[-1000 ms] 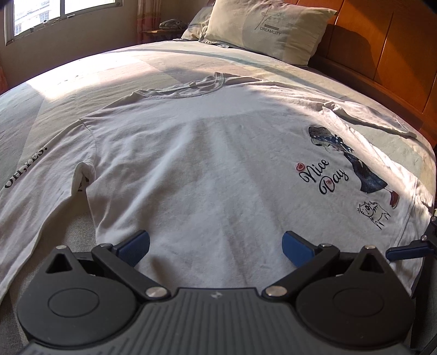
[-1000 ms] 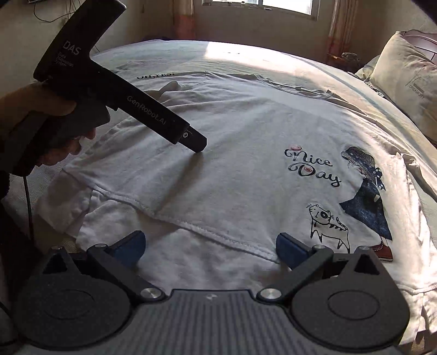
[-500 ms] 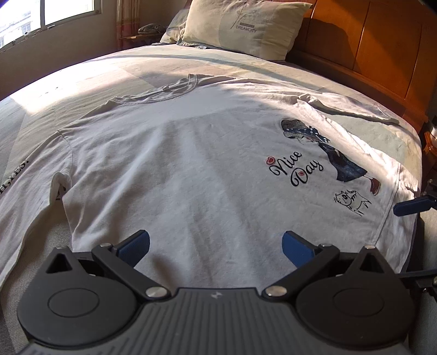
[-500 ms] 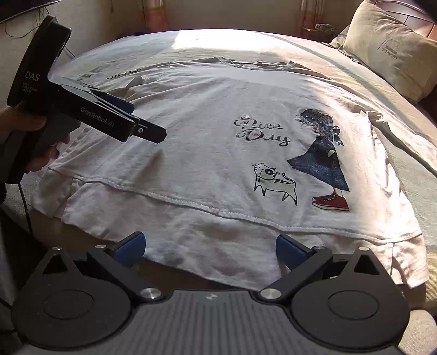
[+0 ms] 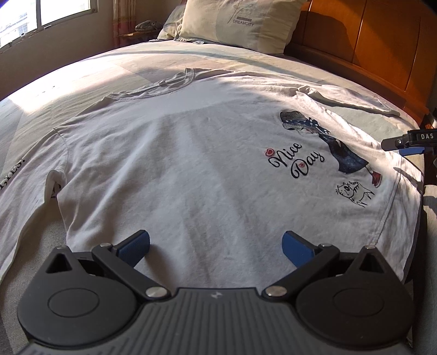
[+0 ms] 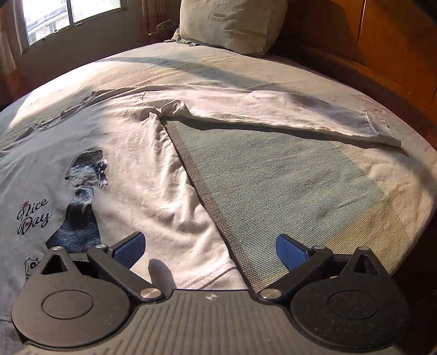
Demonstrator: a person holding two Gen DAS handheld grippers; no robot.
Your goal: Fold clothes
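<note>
Here we hold the left claw (image 5: pixel 215 243) and the right claw (image 6: pixel 209 245) spread and empty above the shirt (image 5: pixel 191 163), laid flat on the bed (image 6: pixel 286 191) so its sleeve (image 6: pixel 273 114) can be folded in.

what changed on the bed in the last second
The right gripper swung from the shirt's hem round to its sleeve side; the left gripper shifted only slightly. Nothing was grasped: both stay open. The shirt stays flat on the bed, the pillow unmoved.
</note>
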